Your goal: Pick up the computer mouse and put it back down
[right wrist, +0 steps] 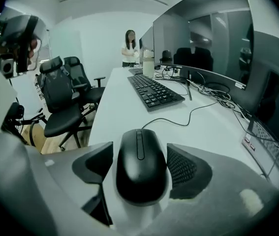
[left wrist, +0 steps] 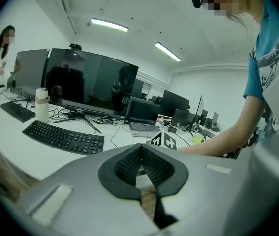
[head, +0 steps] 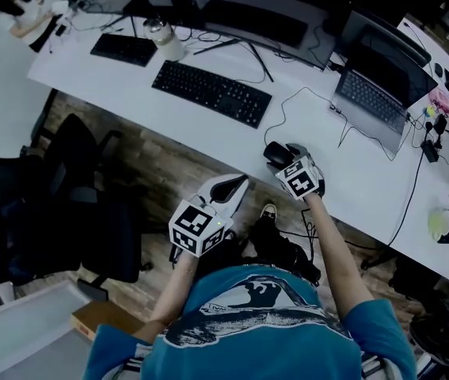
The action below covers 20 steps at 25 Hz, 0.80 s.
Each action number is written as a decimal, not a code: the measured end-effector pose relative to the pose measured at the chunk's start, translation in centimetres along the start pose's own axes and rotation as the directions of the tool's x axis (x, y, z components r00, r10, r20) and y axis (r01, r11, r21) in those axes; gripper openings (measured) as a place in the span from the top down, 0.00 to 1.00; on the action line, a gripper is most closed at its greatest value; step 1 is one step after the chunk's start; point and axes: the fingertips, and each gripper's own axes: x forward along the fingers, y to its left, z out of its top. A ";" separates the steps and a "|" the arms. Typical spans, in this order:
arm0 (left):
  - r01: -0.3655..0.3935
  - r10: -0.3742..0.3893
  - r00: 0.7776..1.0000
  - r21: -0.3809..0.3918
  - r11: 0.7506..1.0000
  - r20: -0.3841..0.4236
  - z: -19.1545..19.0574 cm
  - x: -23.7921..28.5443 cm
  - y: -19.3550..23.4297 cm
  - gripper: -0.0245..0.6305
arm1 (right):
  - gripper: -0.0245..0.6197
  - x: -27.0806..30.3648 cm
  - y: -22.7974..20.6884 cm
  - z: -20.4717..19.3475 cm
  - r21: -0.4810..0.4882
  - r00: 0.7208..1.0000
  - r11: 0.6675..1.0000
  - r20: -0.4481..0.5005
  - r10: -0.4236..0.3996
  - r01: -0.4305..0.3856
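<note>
A black wired computer mouse [head: 275,153] [right wrist: 141,167] lies on the white desk [head: 343,165] near its front edge, its cable running back toward the keyboard. My right gripper [head: 284,161] [right wrist: 140,154] is down over it, jaws spread to either side of the mouse, with a thin gap showing at the right pad [right wrist: 183,167]. My left gripper [head: 238,185] [left wrist: 140,155] hangs off the desk's front edge over the wooden floor. Its ribbed pads meet with nothing between them.
A black keyboard [head: 212,93] lies left of the mouse, and a laptop [head: 374,93] stands to the right with monitors behind. A bottle [head: 163,38] and a second keyboard [head: 123,49] sit far left. Black office chairs [head: 74,204] stand on the floor at left.
</note>
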 end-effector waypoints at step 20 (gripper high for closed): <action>0.010 -0.010 1.000 0.012 1.000 -0.017 -0.5 -1.1 0.2 0.94 | 0.48 -4.4 -0.2 0.1 0.195 0.984 0.980 0.160 -0.081 0.049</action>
